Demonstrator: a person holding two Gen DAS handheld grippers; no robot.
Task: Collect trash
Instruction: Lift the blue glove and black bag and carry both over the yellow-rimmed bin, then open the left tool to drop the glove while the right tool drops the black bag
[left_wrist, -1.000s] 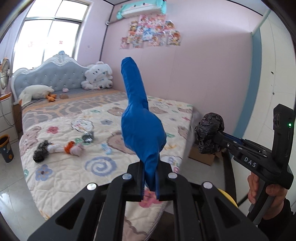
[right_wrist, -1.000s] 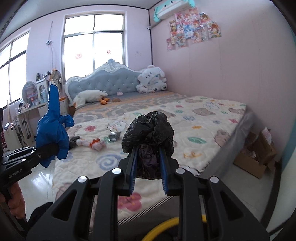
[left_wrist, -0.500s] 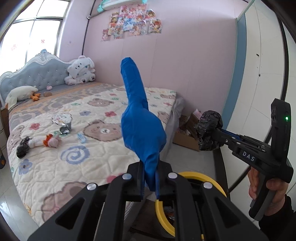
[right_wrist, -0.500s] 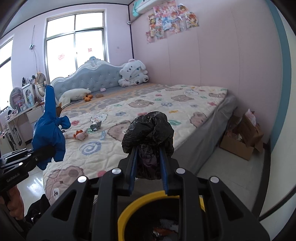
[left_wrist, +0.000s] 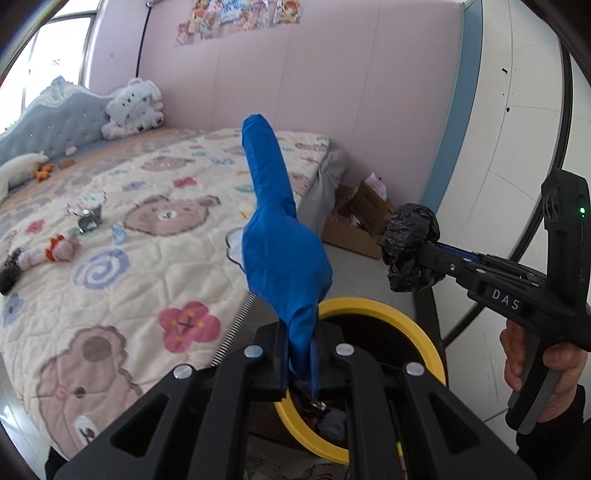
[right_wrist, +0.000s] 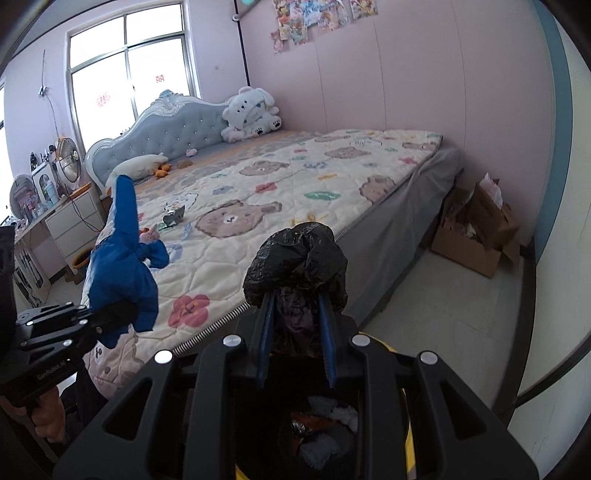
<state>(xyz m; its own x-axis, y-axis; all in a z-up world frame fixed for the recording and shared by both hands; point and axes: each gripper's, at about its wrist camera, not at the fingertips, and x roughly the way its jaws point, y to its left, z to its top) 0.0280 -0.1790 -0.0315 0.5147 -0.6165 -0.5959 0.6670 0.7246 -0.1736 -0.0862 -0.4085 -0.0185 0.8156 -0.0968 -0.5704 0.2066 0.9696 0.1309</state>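
A pink-walled bedroom fills both views, with a wide bed (right_wrist: 280, 206) under a quilt printed with bears and flowers running from the left edge to the middle of the frame. A grey padded headboard (right_wrist: 173, 125) stands at the far end under a window (right_wrist: 129, 62), and a white plush toy (right_wrist: 251, 112) leans against the wall beside it. Posters (left_wrist: 236, 18) hang along the top of the wall. An open cardboard box (right_wrist: 476, 236) sits on the floor at the foot of the bed, at the right of the frame.

In the left wrist view the left gripper (left_wrist: 301, 354) has its jaws closed tight on the lower end of a blue bag (left_wrist: 280, 251), which stands up from them through the middle of the frame. Just below and behind the jaws is a bin with a yellow rim (left_wrist: 373, 306), scraps visible inside it. At the right of that frame a hand (left_wrist: 532, 369) holds the right gripper (left_wrist: 424, 254), whose jaws clamp a crumpled black bag (left_wrist: 410, 247) above the floor, just beyond the bin's rim.

In the right wrist view the black bag sits at the centre, pinched between blue-padded jaws, directly over the bin's dark opening. On the quilt, at middle left, lie a small doll (left_wrist: 55, 251) and some crumpled wrappers (left_wrist: 86, 210).
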